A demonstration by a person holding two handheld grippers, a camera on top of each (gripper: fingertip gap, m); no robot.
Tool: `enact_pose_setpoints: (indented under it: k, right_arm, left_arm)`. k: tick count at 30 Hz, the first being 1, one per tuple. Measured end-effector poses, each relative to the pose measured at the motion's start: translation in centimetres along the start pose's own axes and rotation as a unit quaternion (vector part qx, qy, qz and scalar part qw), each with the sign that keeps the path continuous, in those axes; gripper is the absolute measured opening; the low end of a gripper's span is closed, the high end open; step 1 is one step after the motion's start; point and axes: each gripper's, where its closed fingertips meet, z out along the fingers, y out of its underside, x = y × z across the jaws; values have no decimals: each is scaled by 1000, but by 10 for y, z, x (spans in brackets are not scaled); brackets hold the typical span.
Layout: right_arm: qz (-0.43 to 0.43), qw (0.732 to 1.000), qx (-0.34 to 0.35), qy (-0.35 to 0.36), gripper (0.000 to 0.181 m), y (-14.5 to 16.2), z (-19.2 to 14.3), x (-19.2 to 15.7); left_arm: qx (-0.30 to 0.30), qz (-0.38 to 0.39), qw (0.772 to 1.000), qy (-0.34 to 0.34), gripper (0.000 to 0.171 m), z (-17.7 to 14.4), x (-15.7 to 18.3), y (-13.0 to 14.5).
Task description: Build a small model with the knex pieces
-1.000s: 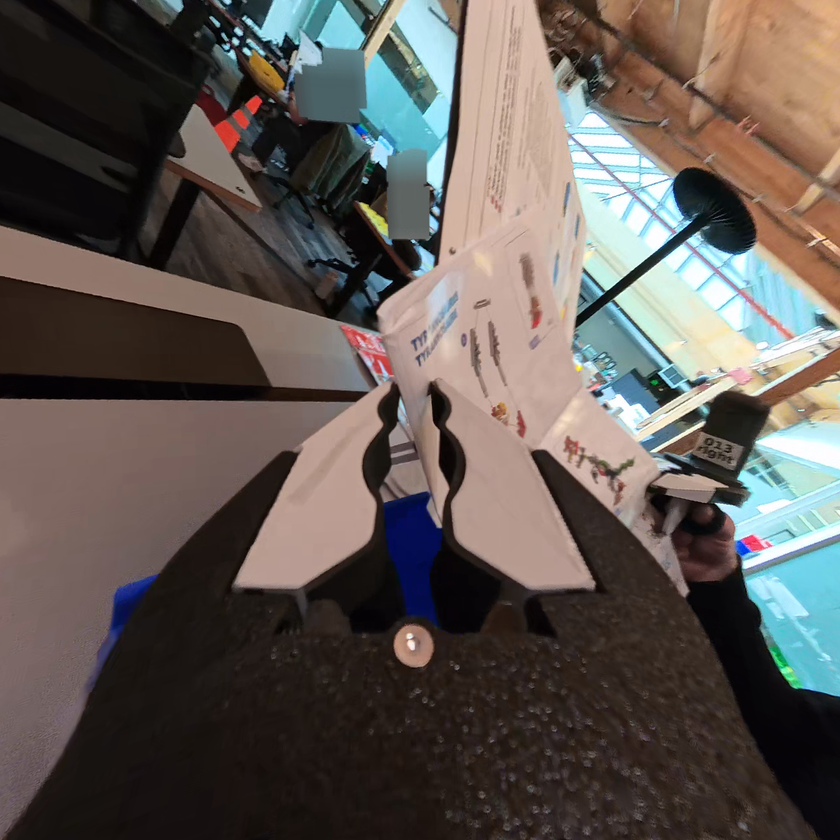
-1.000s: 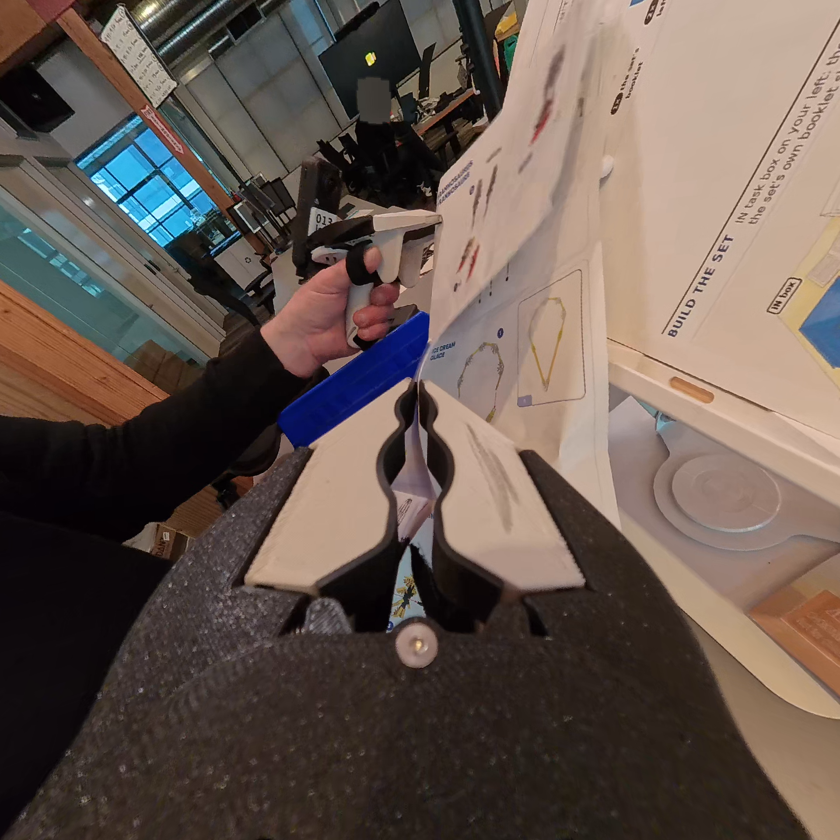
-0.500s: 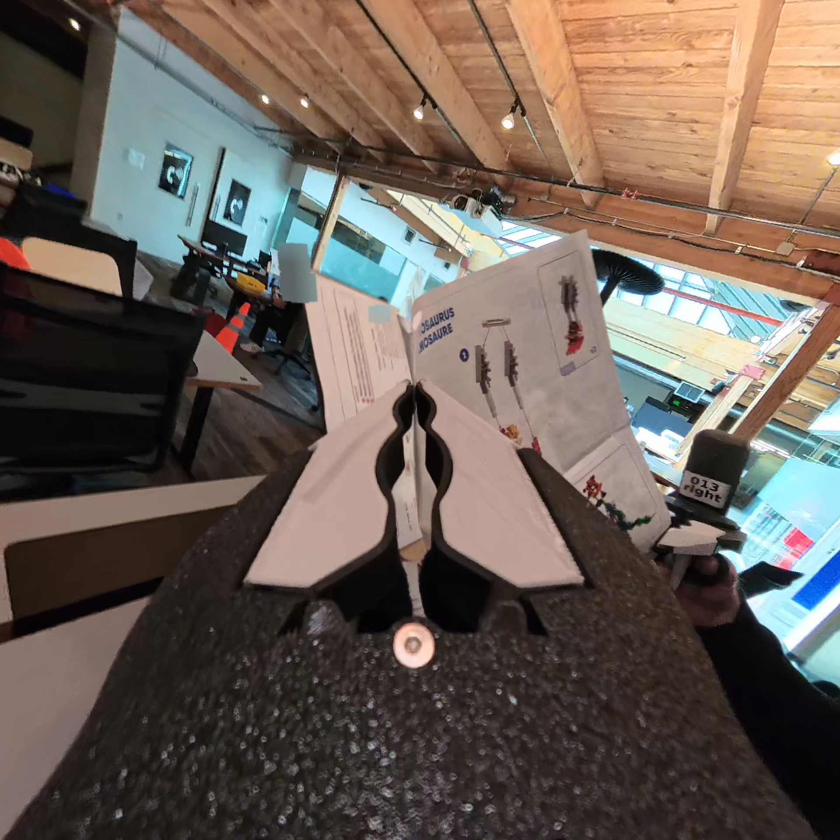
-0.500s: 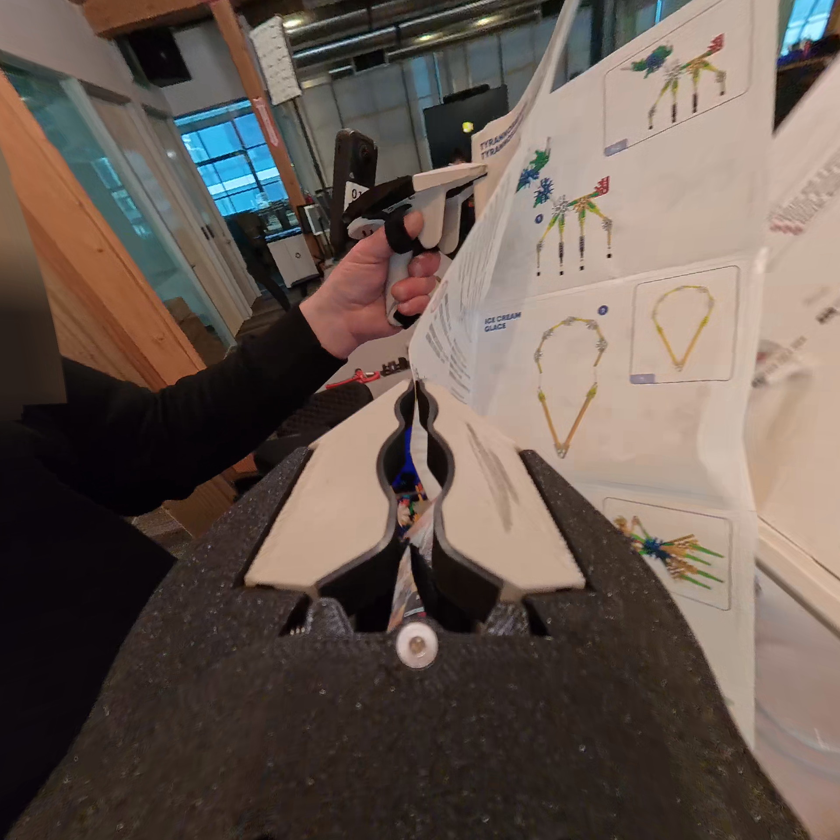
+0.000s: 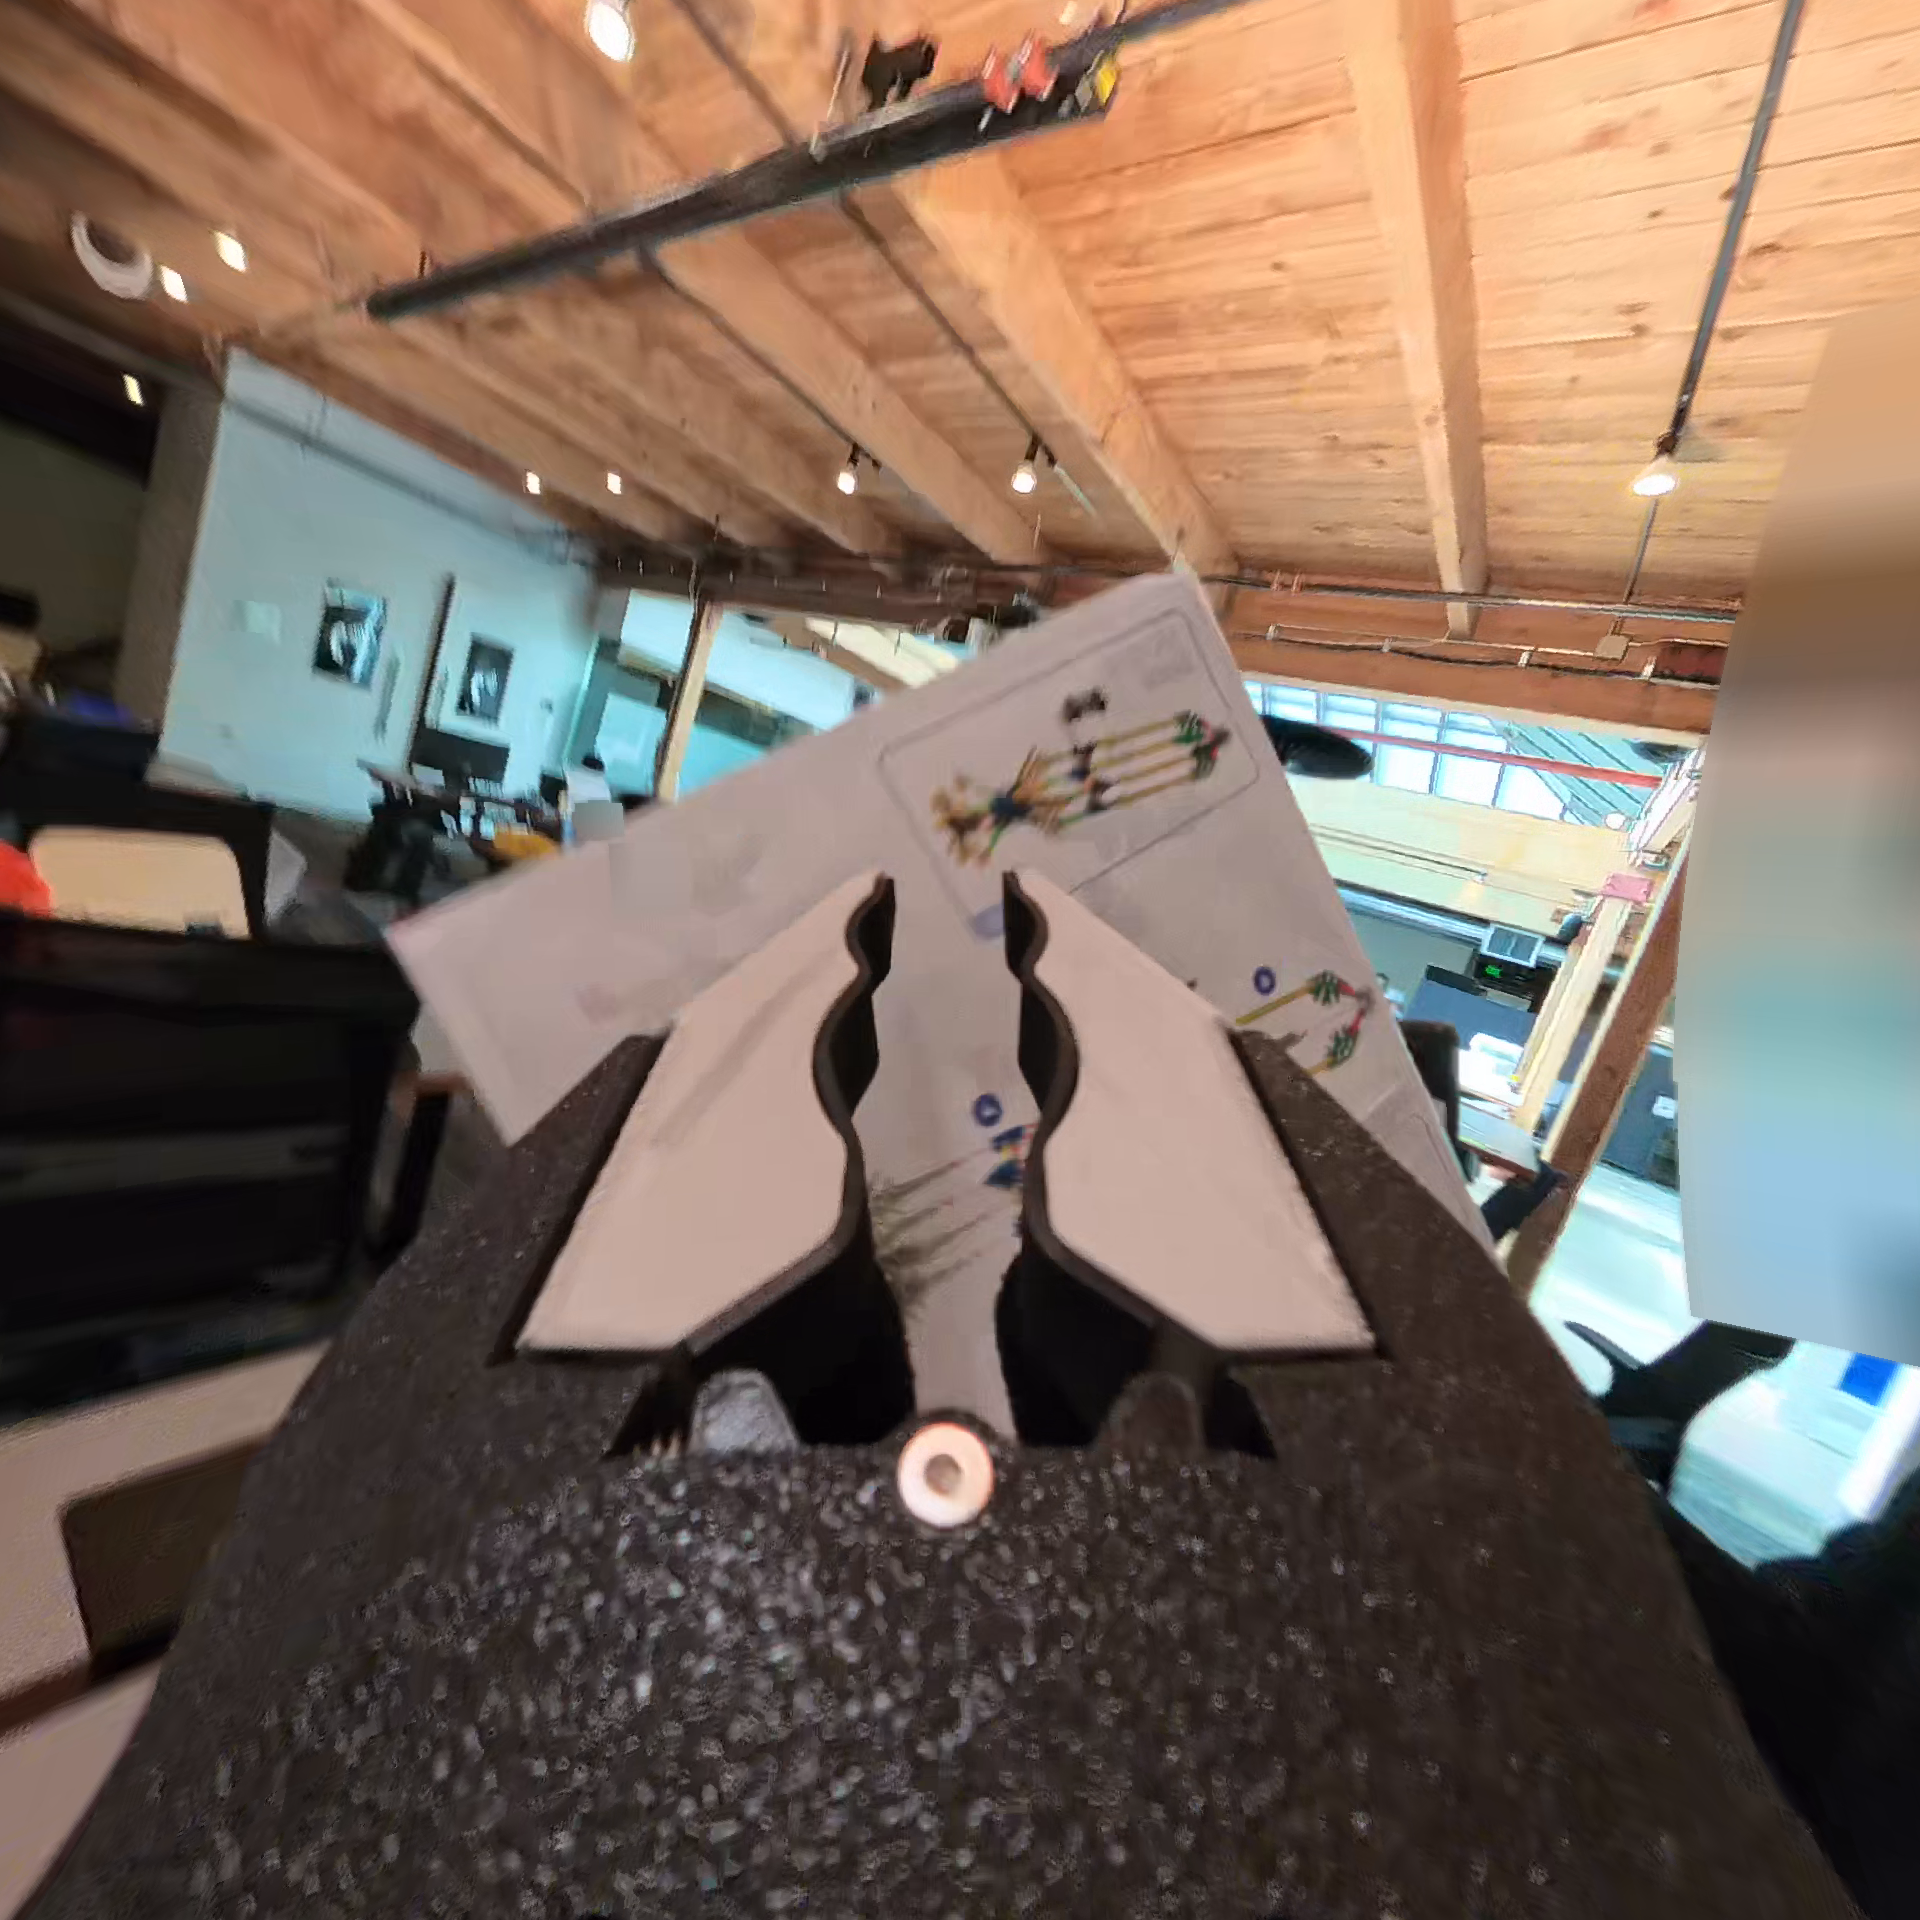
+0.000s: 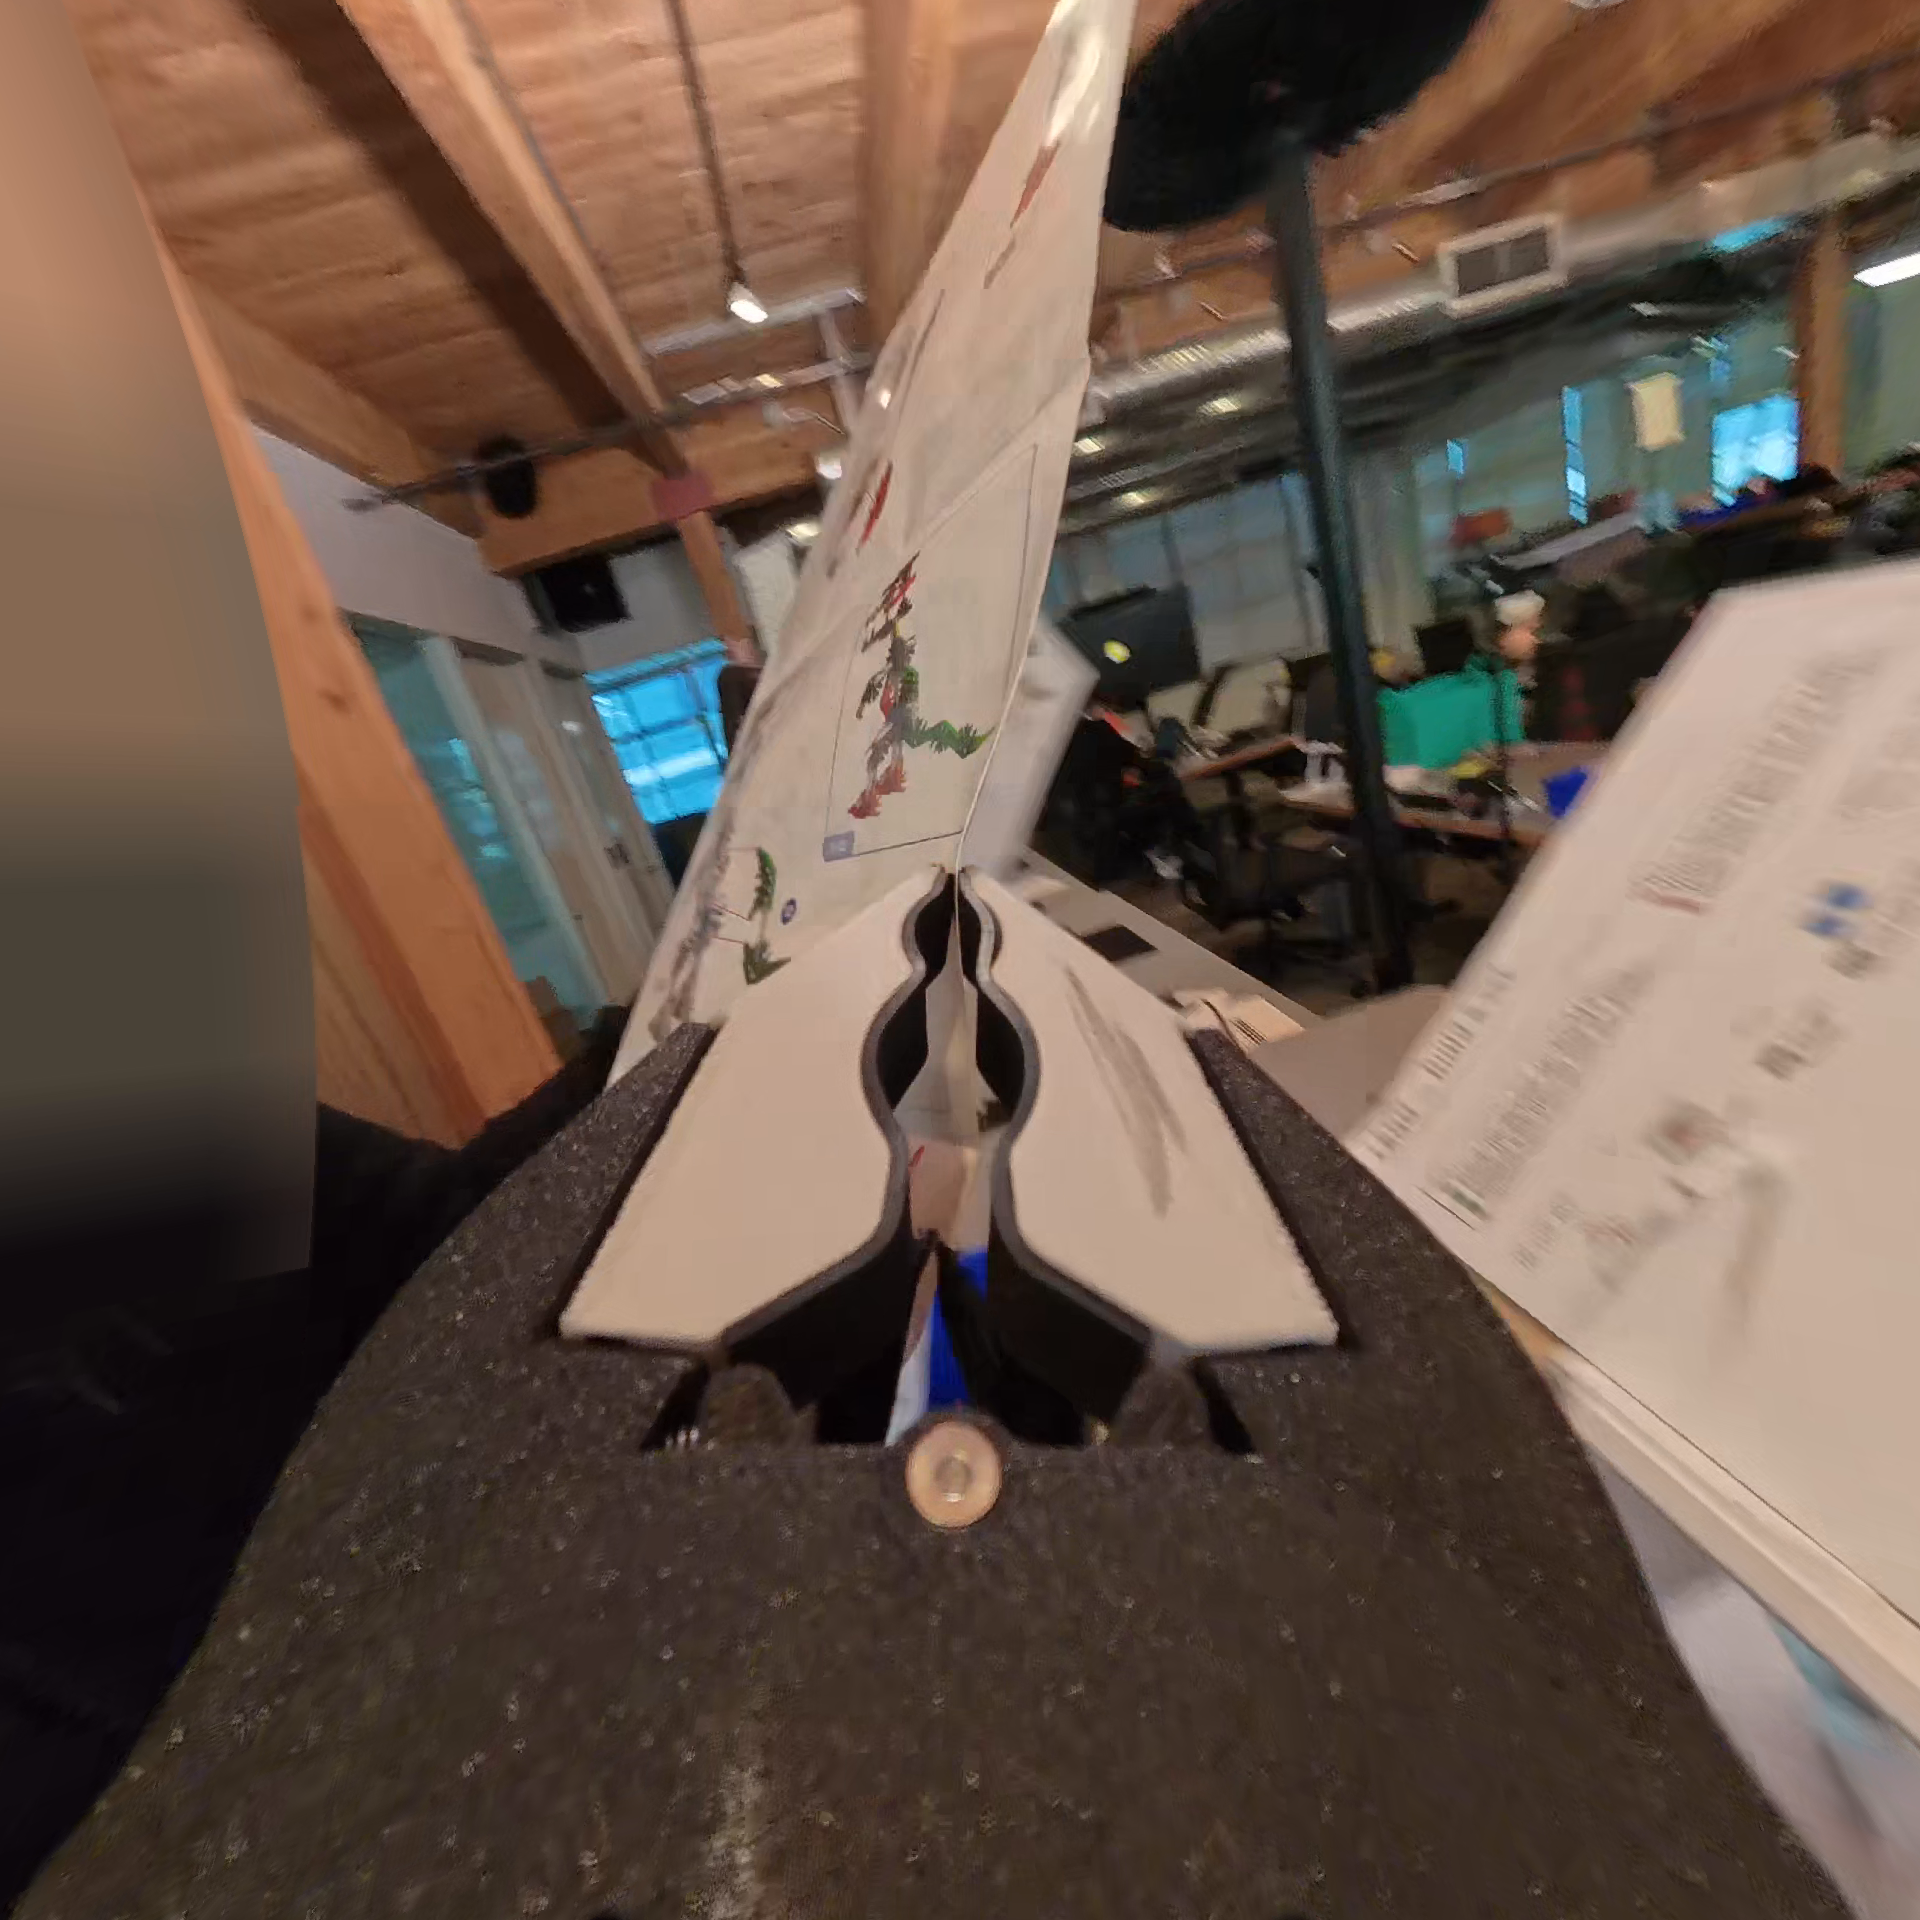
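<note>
A white folded instruction sheet [image 5: 790, 904] with small coloured model drawings hangs in the air in front of my left gripper [image 5: 948, 891]. The left gripper's jaws stand apart and the sheet shows behind and between them, no longer pinched. My right gripper [image 6: 954, 883] is shut on an edge of the same sheet [image 6: 935, 623], which rises upward from its fingertips. Both views point up toward the wooden ceiling.
A large white printed board [image 6: 1662, 987] stands tilted at the right of the right wrist view. A black pole [image 6: 1330, 623] with a round top rises behind. Desks and chairs [image 6: 1299, 810] fill the room beyond. A dark monitor [image 5: 156, 1091] sits left. There is about 30 cm between the tips of the two grippers.
My left gripper has opened and let go of the sheet. Both grippers tilted upward, and the right gripper still holds the sheet, now raised and turned edge-on.
</note>
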Motion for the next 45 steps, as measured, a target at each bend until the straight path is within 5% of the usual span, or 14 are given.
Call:
enact_pose_setpoints:
  k: [5, 12, 23, 31, 38, 45]
  right_arm:
    - [38, 990, -84, 110, 0, 43, -50, 93]
    - [53, 965, -145, 211, 0, 82, -96, 148]
    - [56, 961, -160, 217, 0, 93, -102, 157]
    - [64, 961, -165, 213, 0, 100, -104, 163]
    - [64, 960, -171, 214, 0, 102, -104, 166]
    - [53, 961, -169, 213, 0, 100, -104, 166]
  left_arm:
    - [-103, -130, 985, -53, 39, 10, -50, 139]
    - [-195, -129, 962, -138, 52, -4, -88, 219]
    - [-228, -254, 926, -165, 74, -14, -126, 275]
    - [-263, -336, 900, -84, 68, 1, -128, 287]
    - [-295, -339, 892, -38, 57, 18, -120, 295]
    - [-260, -310, 908, -111, 66, 28, -164, 283]
